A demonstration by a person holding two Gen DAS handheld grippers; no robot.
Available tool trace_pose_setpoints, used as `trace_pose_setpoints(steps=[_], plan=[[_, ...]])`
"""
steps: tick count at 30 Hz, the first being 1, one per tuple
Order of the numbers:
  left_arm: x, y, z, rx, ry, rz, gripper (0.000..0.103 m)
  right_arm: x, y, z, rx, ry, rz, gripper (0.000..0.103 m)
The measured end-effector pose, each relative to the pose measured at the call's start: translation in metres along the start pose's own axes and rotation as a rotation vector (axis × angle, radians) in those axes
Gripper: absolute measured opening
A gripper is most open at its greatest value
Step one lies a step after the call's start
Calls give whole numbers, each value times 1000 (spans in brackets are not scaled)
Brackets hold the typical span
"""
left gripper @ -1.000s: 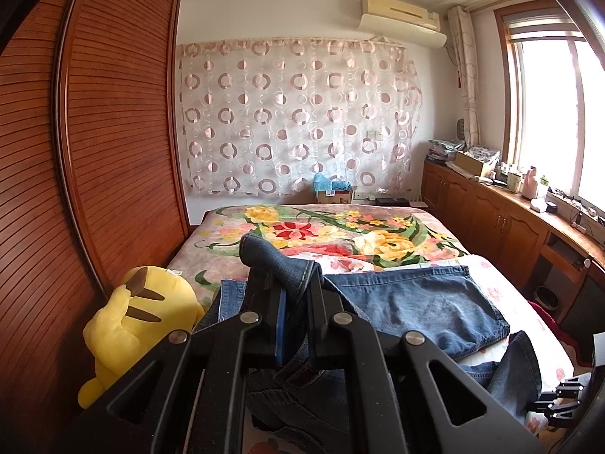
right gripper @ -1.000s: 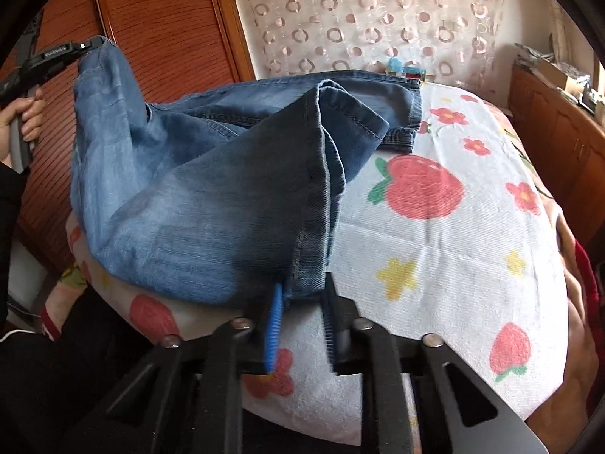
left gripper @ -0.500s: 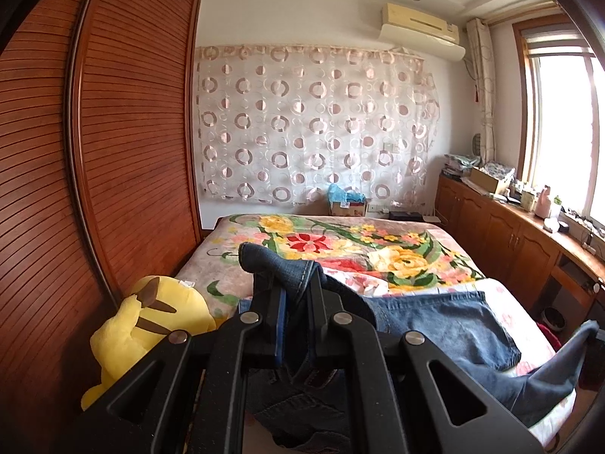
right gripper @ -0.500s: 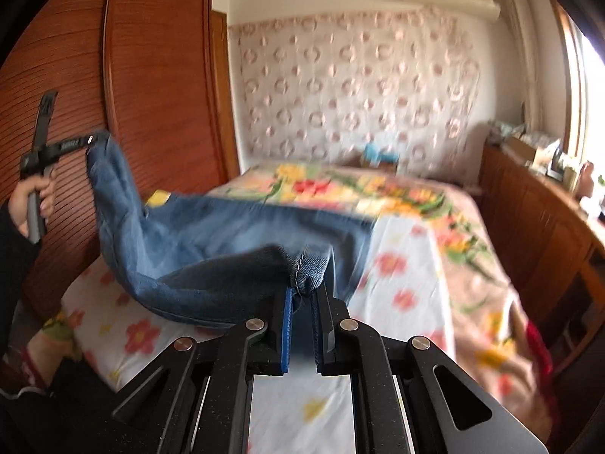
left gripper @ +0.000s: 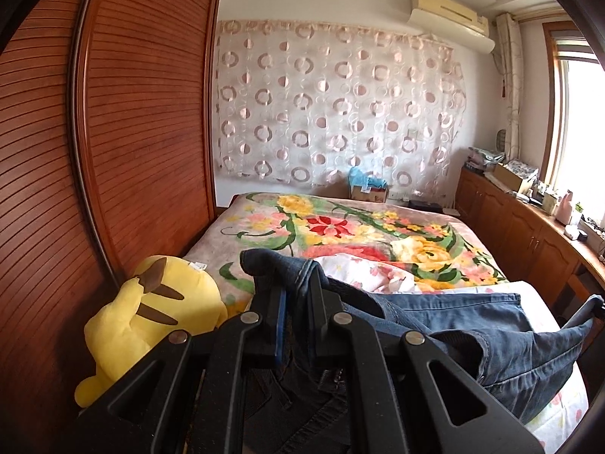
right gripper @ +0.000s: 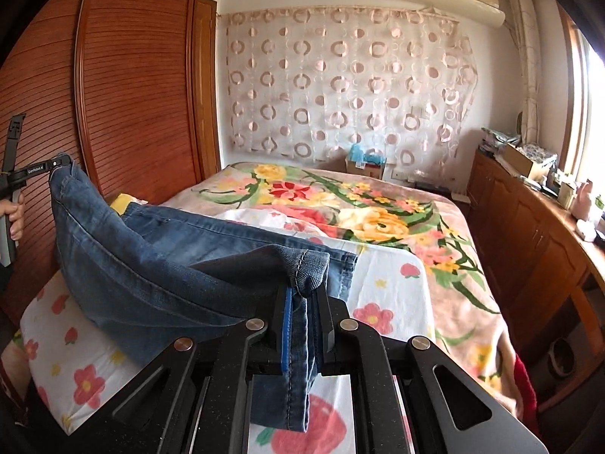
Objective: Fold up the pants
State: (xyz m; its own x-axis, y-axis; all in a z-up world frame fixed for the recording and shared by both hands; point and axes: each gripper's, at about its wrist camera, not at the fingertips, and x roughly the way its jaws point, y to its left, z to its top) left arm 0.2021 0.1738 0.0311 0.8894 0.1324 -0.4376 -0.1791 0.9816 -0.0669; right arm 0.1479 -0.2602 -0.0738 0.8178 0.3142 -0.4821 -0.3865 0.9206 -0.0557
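Holding the jeans up off the bed, my right claw clamped on a hem, my left claw pinching the other end. Denim sags between them, one leg flat on the strawberry sheet. Wardrobe crowds my left; the flowered blanket beyond lies open.

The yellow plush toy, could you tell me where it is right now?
In the left wrist view, the yellow plush toy lies lower left, between the wooden wardrobe and the jeans.
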Motion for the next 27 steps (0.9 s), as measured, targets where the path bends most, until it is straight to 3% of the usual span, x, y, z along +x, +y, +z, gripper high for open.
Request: trace_pose_setpoints(steps=[9, 18, 27], plan=[[48, -1, 19, -14, 18, 7, 9, 22, -8, 48, -16, 7, -22, 9], [99, -6, 21, 3, 66, 15, 9, 94, -1, 66, -15, 130, -68, 9], [146, -12, 17, 34, 146, 11, 9, 136, 9, 85, -20, 194, -98, 9]])
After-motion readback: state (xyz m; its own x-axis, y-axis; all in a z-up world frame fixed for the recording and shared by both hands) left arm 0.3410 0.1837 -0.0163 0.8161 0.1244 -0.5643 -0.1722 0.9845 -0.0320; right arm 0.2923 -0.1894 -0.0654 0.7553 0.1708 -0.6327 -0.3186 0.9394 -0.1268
